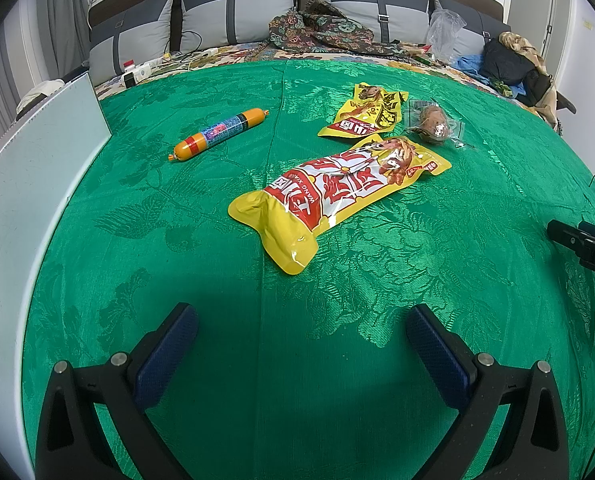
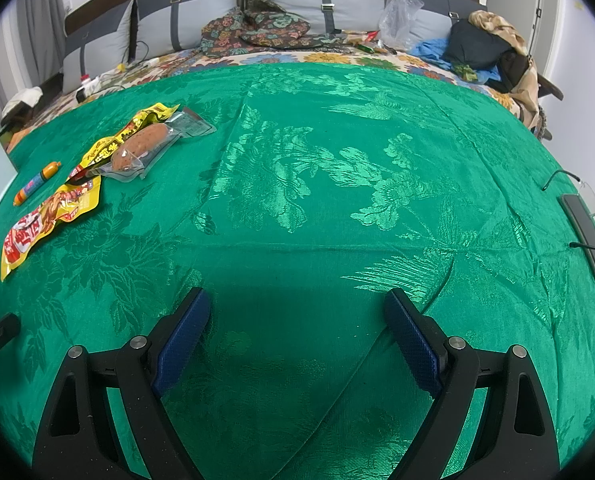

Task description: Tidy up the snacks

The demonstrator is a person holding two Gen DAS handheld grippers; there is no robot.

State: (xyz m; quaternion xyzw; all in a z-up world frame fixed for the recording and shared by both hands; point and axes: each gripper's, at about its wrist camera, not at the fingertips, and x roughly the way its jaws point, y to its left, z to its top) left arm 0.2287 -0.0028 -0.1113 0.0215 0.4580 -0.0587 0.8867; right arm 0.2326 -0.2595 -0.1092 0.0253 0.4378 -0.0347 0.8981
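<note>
A green patterned cloth (image 1: 297,360) covered most of the bed, with grey cushions (image 1: 233,12) lined up along the headboard at its far edge. A white board (image 1: 37,184) stood along the cloth's left edge.

The left gripper (image 1: 301,340) hung above the near part of the cloth with its jaws spread wide and nothing between them. The right gripper (image 2: 297,320) did the same further toward the right, also wide open and empty, over bare cloth.

All the snacks lay on the left half of the cloth, toward the far edge. The biggest was a long yellow and red snack bag (image 1: 337,196), lying flat and slanting, nearest to the left gripper. Just beyond its far end lay a smaller yellow packet (image 1: 363,114), the two close together or just touching; I could not tell which. Beside that packet, on its right, sat a clear vacuum pack (image 1: 433,124) holding a brown piece of food, its edge over the yellow packet in the right wrist view. A small orange sausage stick (image 1: 217,134) lay by itself, well apart from the others, closer to the white board.

A dark flat device (image 2: 589,240) and a pair of glasses (image 2: 593,200) rested at the cloth's right edge.
</note>
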